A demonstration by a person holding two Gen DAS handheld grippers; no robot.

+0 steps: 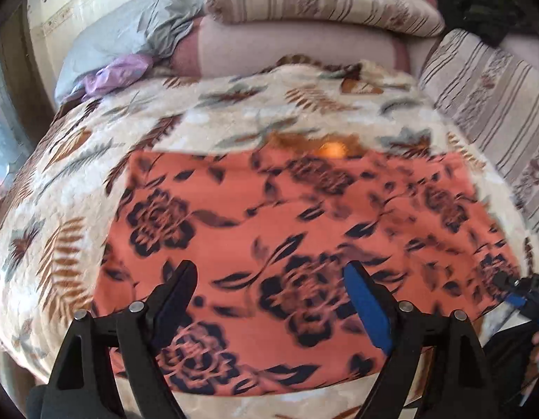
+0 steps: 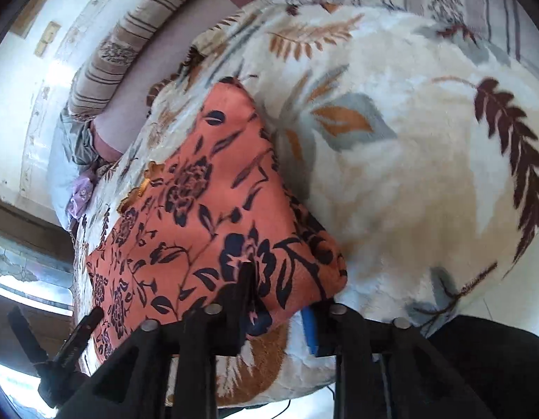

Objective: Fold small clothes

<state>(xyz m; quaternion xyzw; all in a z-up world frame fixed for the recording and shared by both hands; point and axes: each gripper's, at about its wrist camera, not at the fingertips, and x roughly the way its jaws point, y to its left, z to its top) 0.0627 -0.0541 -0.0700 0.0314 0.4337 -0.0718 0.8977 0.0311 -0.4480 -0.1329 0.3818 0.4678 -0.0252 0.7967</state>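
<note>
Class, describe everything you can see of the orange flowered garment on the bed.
The orange garment is thin-looking cloth printed with dark navy flowers and leaves. It lies spread nearly flat on the cream leaf-patterned blanket, roughly rectangular, its far edge straight with a bright orange trim patch at the middle. The left gripper hangs open over its near part, not pinching it. In the right wrist view, the right gripper straddles its near corner, one finger lying over the cloth.

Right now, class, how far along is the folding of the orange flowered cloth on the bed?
Done: the orange cloth lies flat as a neat rectangle on the leafy blanket. In hand: the right gripper straddles its near corner, though a firm pinch isn't clear; the left gripper hangs open above it. Left: at least one further fold, probably.
</note>
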